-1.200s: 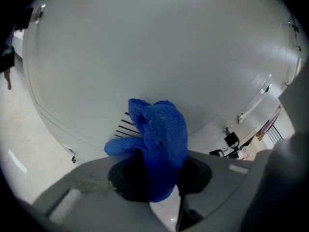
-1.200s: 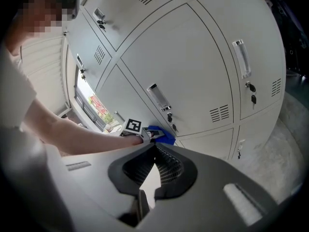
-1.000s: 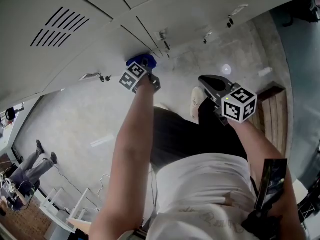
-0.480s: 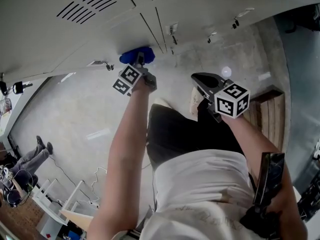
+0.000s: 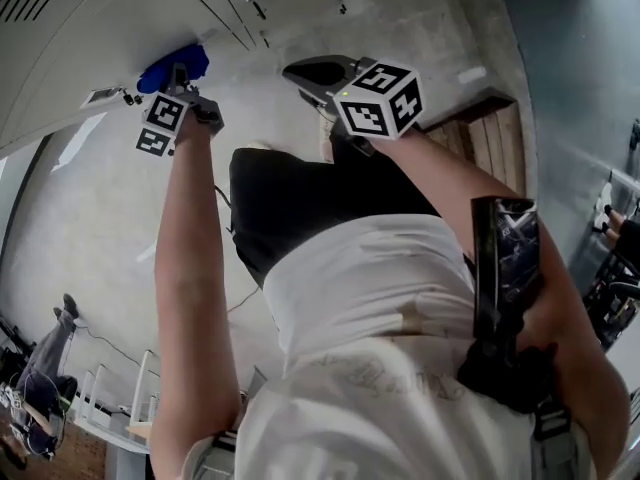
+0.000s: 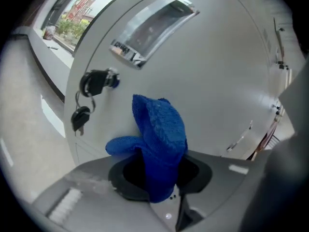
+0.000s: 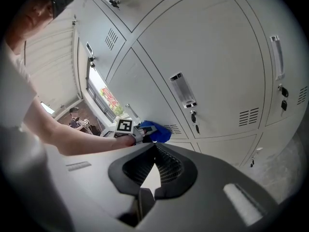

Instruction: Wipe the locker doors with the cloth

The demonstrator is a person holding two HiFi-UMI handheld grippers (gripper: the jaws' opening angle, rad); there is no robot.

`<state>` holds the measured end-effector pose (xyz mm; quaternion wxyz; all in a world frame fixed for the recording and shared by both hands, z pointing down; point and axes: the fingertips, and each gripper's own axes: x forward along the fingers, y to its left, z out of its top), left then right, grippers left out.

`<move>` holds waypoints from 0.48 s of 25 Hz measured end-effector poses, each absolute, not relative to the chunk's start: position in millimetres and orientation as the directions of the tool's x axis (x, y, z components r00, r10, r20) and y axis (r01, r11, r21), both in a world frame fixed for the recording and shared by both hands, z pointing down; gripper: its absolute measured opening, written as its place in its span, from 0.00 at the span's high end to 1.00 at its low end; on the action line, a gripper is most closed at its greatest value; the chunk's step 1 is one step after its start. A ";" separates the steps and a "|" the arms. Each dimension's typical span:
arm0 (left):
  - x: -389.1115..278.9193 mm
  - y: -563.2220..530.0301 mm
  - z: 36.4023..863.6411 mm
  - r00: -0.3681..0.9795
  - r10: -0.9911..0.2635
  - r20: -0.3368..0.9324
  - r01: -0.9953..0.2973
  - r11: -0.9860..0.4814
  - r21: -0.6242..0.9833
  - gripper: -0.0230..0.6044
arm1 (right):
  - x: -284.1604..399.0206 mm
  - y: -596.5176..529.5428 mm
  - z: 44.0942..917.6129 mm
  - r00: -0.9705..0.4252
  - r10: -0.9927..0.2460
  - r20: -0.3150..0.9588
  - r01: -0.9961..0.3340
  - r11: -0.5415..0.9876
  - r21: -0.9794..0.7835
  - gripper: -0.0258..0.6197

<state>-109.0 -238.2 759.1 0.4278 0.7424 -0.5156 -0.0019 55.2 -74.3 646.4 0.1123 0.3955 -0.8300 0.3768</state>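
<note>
My left gripper (image 5: 183, 76) is shut on a blue knitted cloth (image 6: 159, 139), which presses against a pale grey locker door (image 6: 207, 86) just right of its lock with hanging keys (image 6: 89, 98). From the head view the cloth (image 5: 172, 68) shows as a blue lump on the door's lower part. The right gripper view catches the cloth (image 7: 154, 131) at the end of the outstretched left arm. My right gripper (image 5: 315, 71) hangs off the lockers, jaws shut with nothing between them (image 7: 155, 154).
A bank of grey lockers (image 7: 207, 71) with vents, label holders and keyed locks fills the wall ahead. A concrete floor (image 5: 90, 228) lies below, with a wooden bench (image 5: 490, 133) at the right. A person (image 5: 45, 368) stands far off at the lower left.
The head view has swung down and right, so the lockers slid toward the upper left. My left gripper and cloth stay on the door; the right gripper sits higher in the picture.
</note>
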 end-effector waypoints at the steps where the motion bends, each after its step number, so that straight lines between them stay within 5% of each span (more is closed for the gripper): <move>1: -114.0 -237.1 769.2 0.454 -0.757 0.470 -0.783 -0.087 0.616 0.78 | 55.8 -74.2 646.6 -0.659 -0.574 0.486 -0.744 0.400 -0.536 0.95; 12: -206.6 -225.5 817.0 0.174 -0.719 0.673 -0.933 0.098 0.346 0.78 | 62.3 -65.0 649.6 -0.649 -0.577 0.495 -0.751 0.387 -0.534 0.95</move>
